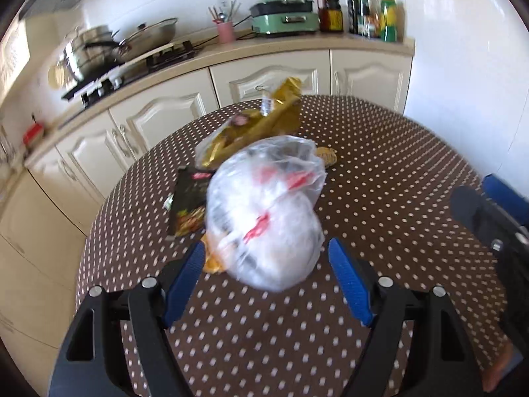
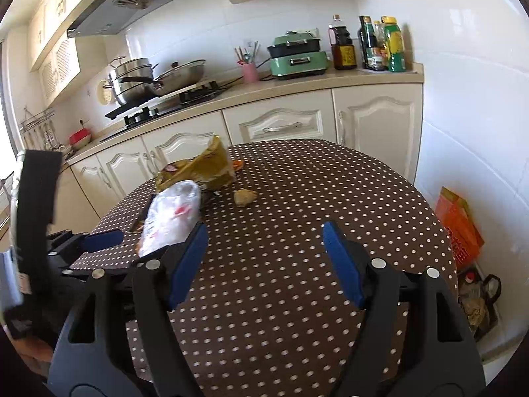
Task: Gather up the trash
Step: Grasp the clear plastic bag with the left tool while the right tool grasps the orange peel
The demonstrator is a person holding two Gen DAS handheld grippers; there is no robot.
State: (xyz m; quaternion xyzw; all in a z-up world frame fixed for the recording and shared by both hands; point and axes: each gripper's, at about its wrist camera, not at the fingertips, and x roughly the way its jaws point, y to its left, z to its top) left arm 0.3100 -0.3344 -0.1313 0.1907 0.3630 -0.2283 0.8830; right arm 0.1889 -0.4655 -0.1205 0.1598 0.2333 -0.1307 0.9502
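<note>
Plastic bag (image 1: 264, 211) blurred — contents unreadable.

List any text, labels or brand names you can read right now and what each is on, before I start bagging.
Nothing can be read with confidence.
Clear plastic bag: red print, blurred.
Dark packet: red logo patch, too small.
Gold snack bag: printing, illegible.
Orange box on the floor: large characters, partly cut off, unreadable.
Bottles on the counter: labels too small.

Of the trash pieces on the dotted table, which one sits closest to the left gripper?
The clear plastic bag, bulging with red print, right between the open left gripper fingers. The gold wrapper and dark packet lie farther back.
</note>
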